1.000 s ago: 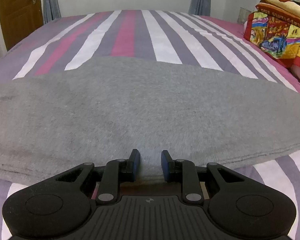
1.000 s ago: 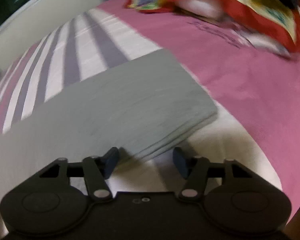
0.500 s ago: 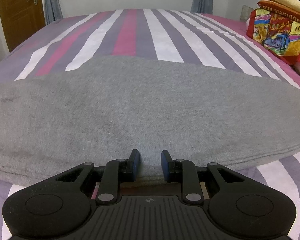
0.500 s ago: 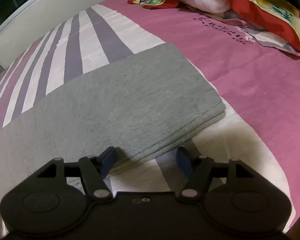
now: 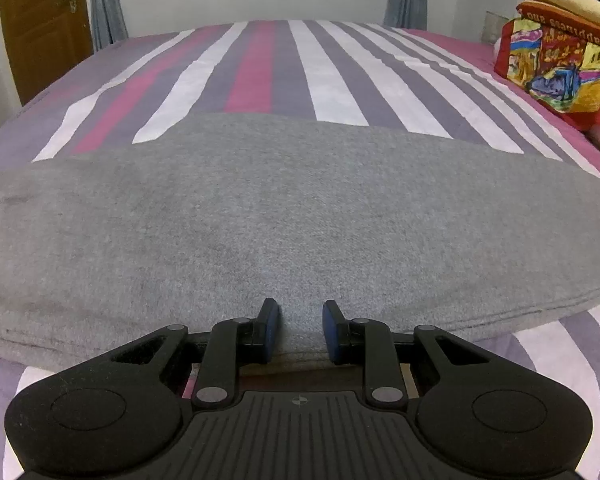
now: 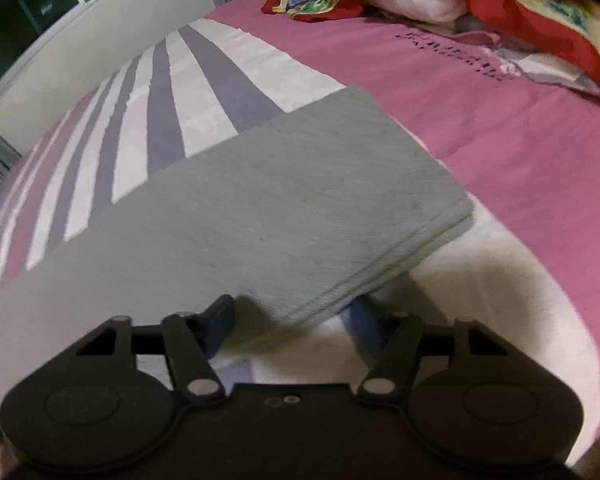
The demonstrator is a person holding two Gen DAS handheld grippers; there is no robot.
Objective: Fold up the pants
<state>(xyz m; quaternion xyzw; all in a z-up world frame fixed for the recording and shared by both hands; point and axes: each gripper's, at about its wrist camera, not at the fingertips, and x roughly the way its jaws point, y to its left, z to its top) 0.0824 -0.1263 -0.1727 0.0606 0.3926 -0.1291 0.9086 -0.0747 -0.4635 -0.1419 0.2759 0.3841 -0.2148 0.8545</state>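
Grey pants (image 5: pixel 284 216) lie folded lengthwise in a long band across the striped bed. My left gripper (image 5: pixel 301 330) sits at the band's near edge, its blue pads closed on a pinch of the fabric. In the right wrist view the pants' leg end (image 6: pixel 300 208) lies flat with stacked layers. My right gripper (image 6: pixel 296 326) is open, its jaws on either side of the near edge of that end, which pokes between them.
The bed (image 5: pixel 260 64) has a purple, pink and white striped sheet. A pile of colourful bedding (image 5: pixel 560 56) sits at the right, also in the right wrist view (image 6: pixel 480 4). A wooden door (image 5: pixel 40 20) stands at far left.
My right gripper has moved forward and right along the leg end, so the pants' edge now lies between its jaws. The left gripper has barely moved.
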